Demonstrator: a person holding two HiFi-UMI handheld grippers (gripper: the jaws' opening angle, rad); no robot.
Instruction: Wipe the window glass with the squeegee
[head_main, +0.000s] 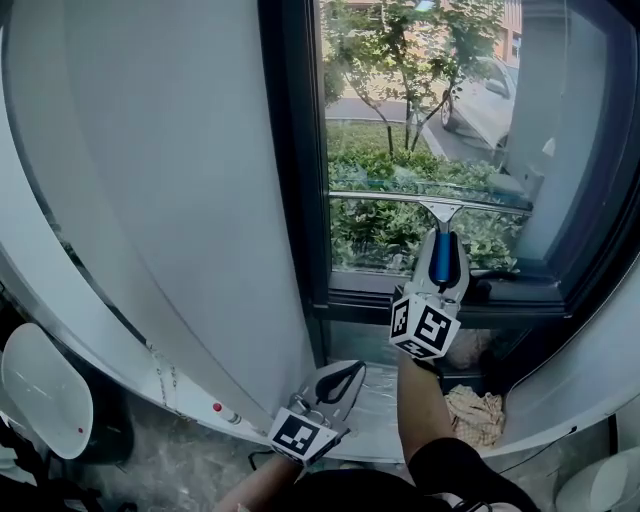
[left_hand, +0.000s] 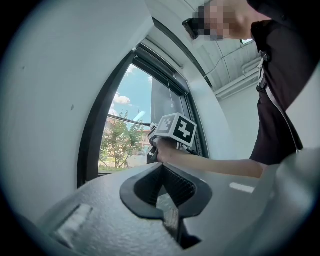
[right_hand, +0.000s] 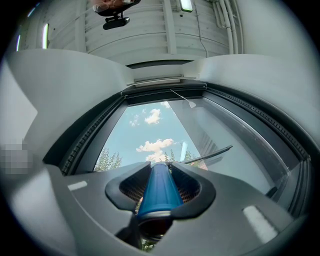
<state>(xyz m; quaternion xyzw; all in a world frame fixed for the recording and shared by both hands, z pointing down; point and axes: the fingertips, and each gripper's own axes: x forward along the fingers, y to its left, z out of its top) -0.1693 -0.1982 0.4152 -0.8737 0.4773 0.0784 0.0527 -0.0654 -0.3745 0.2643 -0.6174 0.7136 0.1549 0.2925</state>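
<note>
Head view: right hand-held gripper holds squeegee upright, blade horizontal.

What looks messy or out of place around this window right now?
Only the crumpled beige cloth, lying in a heap low down below the window. The squeegee sits straight in the right gripper, and its blade looks level against the glass.
</note>
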